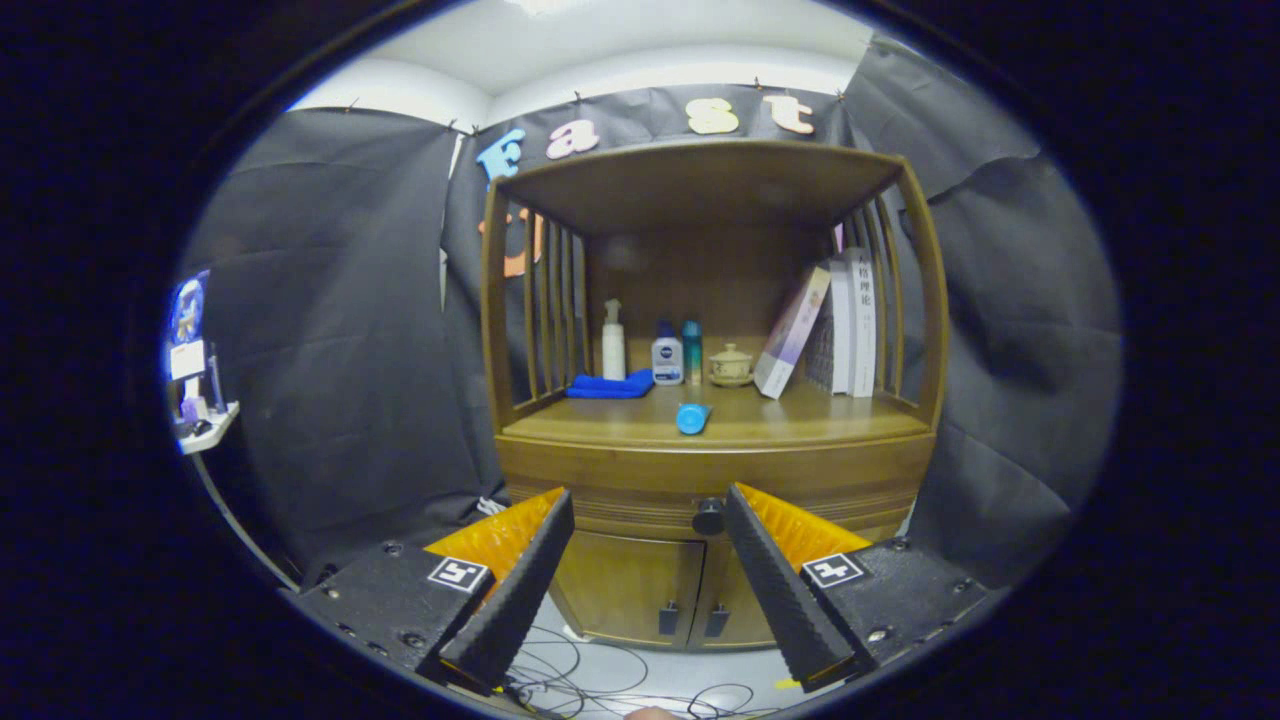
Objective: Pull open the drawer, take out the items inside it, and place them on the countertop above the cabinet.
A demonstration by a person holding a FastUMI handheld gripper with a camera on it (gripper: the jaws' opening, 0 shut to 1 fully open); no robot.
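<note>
A wooden cabinet (710,470) stands ahead against the cloth wall. Its drawer (640,492) looks shut, and the dark round knob (708,516) sits just left of my right fingertip. My gripper (648,500) is open, its fingers spread wide in front of the drawer front with nothing between them. On the countertop (800,420) above the drawer, a blue cylinder-shaped item (692,417) lies near the front edge. What the drawer holds is hidden.
Further back on the countertop are a folded blue cloth (610,385), a white pump bottle (613,342), two small bottles (668,358), a lidded ceramic cup (731,366) and leaning books (830,330). Two lower doors (660,590) sit under the drawer. Cables (600,680) trail on the floor.
</note>
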